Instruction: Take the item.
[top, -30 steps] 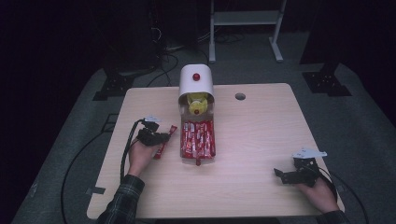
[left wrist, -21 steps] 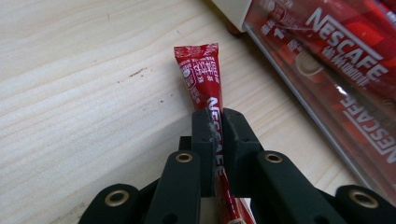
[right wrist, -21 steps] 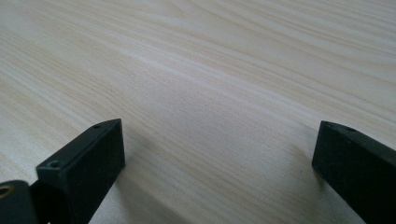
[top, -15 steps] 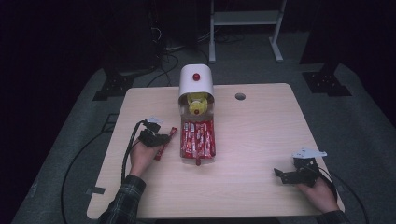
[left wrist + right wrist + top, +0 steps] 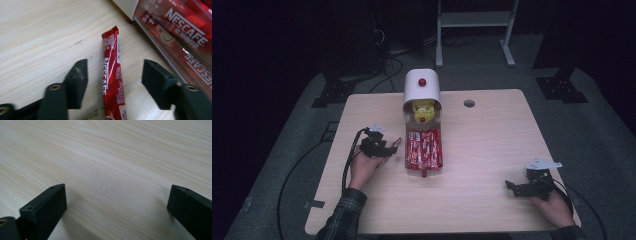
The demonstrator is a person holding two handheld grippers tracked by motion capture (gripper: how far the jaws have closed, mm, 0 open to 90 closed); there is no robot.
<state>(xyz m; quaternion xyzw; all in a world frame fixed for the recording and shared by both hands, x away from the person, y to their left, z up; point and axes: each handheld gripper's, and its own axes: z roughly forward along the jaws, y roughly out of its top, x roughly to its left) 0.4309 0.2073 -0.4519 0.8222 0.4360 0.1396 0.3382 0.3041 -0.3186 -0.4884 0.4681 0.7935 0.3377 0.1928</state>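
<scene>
A red Nescafe stick lies flat on the wooden table, between the jaws of my left gripper. The jaws have just been opening, and their pads stand clear of the stick on both sides. From above, the left gripper and the stick sit just left of the dispenser's clear tray, which holds several red sticks. My right gripper rests open near the front right corner, and in its own view the right gripper has bare wood between its jaws.
A white domed dispenser with a red knob stands at the tray's far end, with something yellow inside its mouth. A cable hole lies at the back right. A white frame and dark stands are on the floor behind the table.
The left gripper's jaws have parted and the red stick now lies loose on the table between them. Both hands kept their places.
</scene>
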